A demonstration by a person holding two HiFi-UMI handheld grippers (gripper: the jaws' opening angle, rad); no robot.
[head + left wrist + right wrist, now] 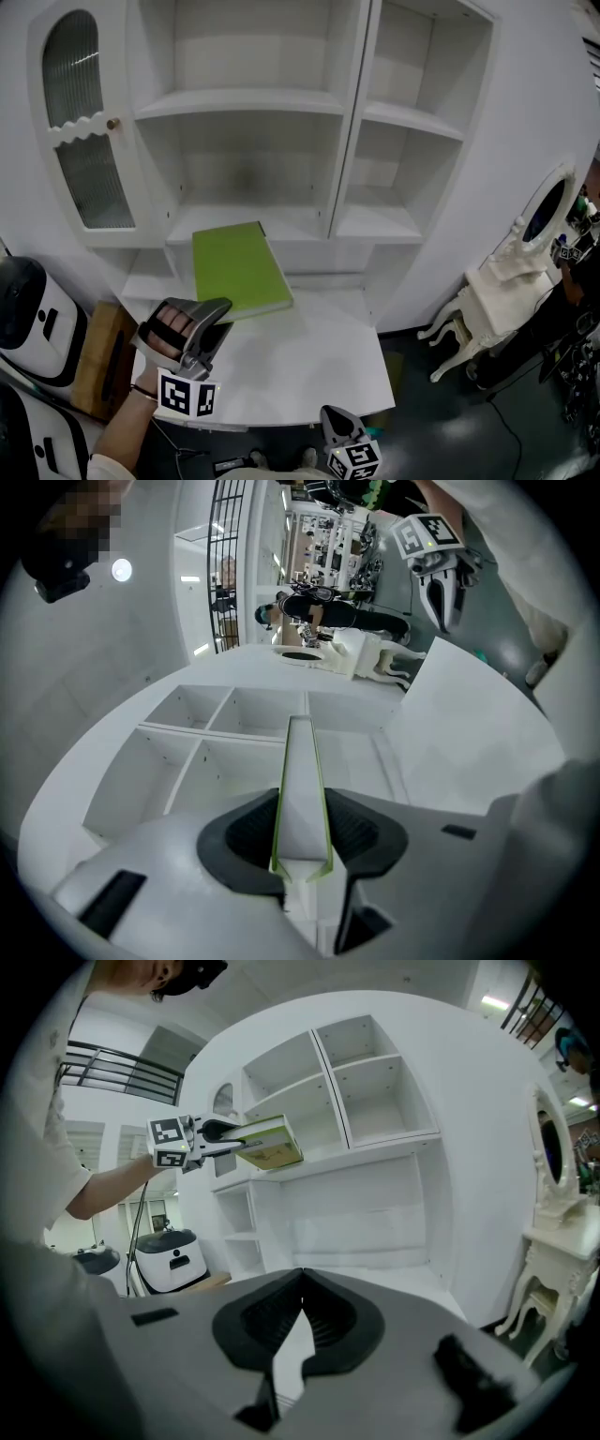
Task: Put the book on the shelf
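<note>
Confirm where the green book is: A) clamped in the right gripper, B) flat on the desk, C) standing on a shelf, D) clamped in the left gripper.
D: the left gripper has its jaws clamped on the green book, holding it in the air before the shelf unit.

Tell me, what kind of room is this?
Probably a pretend bedroom or study: there is a white bookshelf, a white desk in front of it, and a little dressing table with an oval mirror. The left hand-held gripper holds a green book.
</note>
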